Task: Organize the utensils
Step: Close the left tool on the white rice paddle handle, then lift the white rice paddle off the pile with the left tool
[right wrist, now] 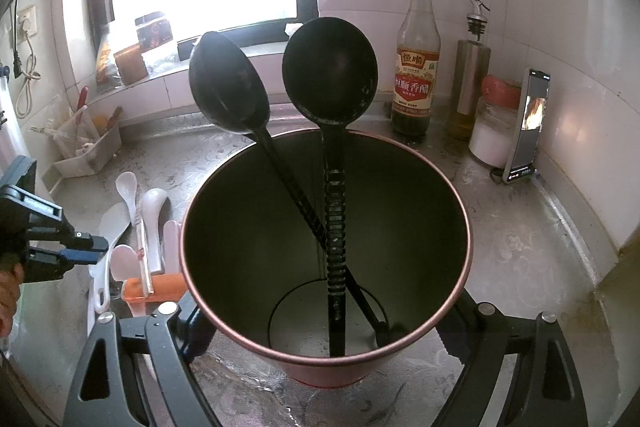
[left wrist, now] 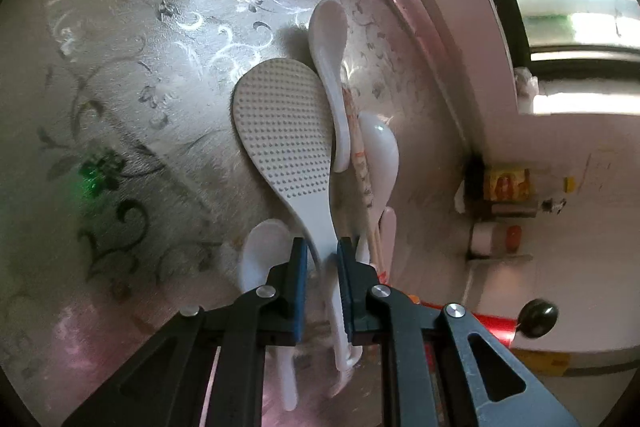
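A white dotted rice paddle (left wrist: pixel 282 131) lies on a pile of white spoons (left wrist: pixel 328 35) and chopsticks (left wrist: pixel 360 155) on the patterned metal counter. My left gripper (left wrist: pixel 322 251) has its blue pads against the paddle's thin handle, shut on it. In the right wrist view this same gripper (right wrist: pixel 90 251) comes in from the left edge at the pile, beside the paddle (right wrist: pixel 114 221). My right gripper (right wrist: pixel 326 327) is shut on a tall dark cup with a pink rim (right wrist: pixel 400 179), one finger on each side. Two black ladles (right wrist: pixel 330 67) stand inside the cup.
A vinegar bottle (right wrist: pixel 416 67), a steel oil dispenser (right wrist: pixel 472 79), a white jar (right wrist: pixel 494 135) and an upright phone (right wrist: pixel 528 123) line the back right wall. A small tray with odds and ends (right wrist: pixel 82 155) sits under the window. An orange item (right wrist: pixel 156 287) lies by the cup.
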Action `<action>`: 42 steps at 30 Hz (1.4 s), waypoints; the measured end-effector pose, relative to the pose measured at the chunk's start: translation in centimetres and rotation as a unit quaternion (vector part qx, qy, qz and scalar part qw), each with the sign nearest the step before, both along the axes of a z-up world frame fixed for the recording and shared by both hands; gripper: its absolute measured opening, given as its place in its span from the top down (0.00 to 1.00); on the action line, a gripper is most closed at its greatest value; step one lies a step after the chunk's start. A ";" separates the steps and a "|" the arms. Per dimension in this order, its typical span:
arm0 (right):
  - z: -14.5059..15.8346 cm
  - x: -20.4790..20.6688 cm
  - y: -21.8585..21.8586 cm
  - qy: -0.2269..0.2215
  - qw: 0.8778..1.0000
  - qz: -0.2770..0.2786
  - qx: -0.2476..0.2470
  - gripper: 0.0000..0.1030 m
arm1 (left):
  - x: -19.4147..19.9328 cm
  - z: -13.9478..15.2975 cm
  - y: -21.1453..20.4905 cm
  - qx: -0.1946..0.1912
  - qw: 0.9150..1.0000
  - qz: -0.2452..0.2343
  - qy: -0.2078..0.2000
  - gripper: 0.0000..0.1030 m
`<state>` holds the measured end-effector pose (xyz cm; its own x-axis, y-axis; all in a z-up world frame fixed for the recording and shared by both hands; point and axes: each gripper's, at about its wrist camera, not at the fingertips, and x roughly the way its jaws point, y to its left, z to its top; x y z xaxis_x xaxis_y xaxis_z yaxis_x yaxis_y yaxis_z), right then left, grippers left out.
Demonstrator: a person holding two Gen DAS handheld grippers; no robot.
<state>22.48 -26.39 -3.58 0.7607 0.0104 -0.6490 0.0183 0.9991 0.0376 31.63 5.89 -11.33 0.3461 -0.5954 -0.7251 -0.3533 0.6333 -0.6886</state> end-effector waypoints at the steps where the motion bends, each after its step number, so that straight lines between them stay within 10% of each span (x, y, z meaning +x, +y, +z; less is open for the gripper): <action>1: 0.0 0.0 0.0 0.000 1.000 0.000 -0.001 0.12 | 0.1 -0.1 0.2 0.000 1.000 0.003 0.002 0.86; 42: 0.0 0.1 0.1 0.001 1.000 0.001 -0.002 0.12 | -1.6 0.5 6.1 -0.004 0.997 0.057 -0.061 0.96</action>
